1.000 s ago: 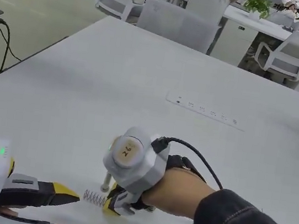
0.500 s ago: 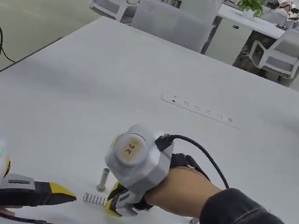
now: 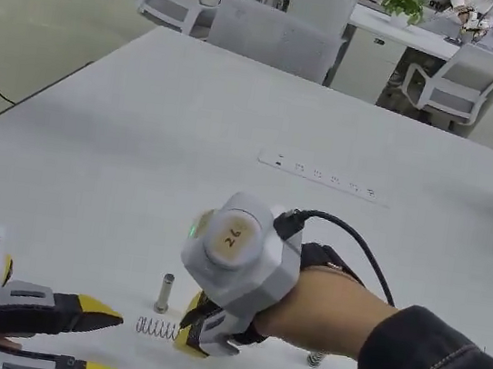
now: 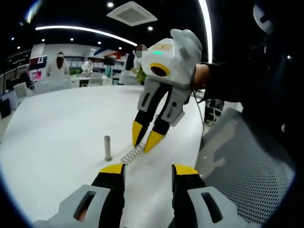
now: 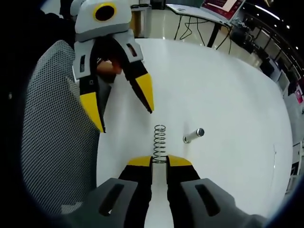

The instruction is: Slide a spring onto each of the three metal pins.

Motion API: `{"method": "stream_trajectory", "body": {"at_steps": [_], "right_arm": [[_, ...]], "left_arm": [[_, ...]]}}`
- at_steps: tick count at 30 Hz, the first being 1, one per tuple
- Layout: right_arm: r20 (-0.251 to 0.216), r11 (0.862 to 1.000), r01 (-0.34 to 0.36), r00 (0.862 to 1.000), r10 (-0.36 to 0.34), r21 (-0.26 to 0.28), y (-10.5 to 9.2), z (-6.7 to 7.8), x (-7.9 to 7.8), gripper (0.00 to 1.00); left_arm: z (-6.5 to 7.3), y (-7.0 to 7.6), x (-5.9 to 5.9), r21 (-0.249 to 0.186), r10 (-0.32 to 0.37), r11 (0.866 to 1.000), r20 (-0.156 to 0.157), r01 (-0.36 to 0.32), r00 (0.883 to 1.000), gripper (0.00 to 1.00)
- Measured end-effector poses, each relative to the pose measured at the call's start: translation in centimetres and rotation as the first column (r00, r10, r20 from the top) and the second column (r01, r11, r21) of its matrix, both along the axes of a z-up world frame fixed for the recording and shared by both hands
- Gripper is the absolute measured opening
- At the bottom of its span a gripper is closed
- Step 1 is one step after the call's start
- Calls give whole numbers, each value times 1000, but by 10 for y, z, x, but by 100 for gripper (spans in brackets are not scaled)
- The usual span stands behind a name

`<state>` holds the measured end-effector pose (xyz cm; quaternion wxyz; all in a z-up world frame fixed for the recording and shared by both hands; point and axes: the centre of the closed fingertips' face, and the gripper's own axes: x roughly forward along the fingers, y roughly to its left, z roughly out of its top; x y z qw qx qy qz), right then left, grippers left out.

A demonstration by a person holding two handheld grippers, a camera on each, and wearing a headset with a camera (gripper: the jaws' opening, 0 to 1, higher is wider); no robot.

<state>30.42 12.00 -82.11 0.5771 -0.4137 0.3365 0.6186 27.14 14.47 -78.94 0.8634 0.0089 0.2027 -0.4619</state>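
Spring (image 3: 156, 327), a single thin wire coil, is being pinched at one end by the right gripper (image 3: 183, 341), its yellow-tipped fingers nearly together, the free end reaching just beside the one smooth cylindrical metal pin (image 3: 163, 292) standing upright, while the left gripper (image 3: 118, 348) is hovering near the pin, fingers apart and empty.

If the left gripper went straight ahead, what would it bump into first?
Probably the spring: its loose end lies just ahead of the open left gripper. The right gripper, shut on the spring's other end, comes right behind. The metal pin stands off to one side, so it would likely be missed.
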Motion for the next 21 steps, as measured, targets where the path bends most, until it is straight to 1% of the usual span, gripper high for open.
{"method": "stream_trajectory", "body": {"at_steps": [5, 8, 15, 17, 21], "right_arm": [[-2, 1000, -11, 1000, 11, 15, -2, 11, -6, 8], [-19, 999, -25, 1000, 25, 34, -1, 17, -13, 8], [-25, 998, -58, 998, 59, 32, -3, 18, -22, 8], [-26, 997, -65, 997, 66, 36, -3, 20, -23, 8], [-29, 996, -77, 996, 79, 45, -2, 23, -25, 8]], "left_arm": [[2, -2, 0, 4, -5, 1000, 8, 5, 1000, 32], [3, -3, 0, 9, -13, 1000, 17, 13, 1000, 31], [4, -5, 1, 15, -23, 1000, 30, 23, 999, 28], [5, -6, 0, 21, -30, 999, 38, 29, 999, 27], [5, -8, 0, 27, -40, 999, 46, 39, 998, 25]]}}
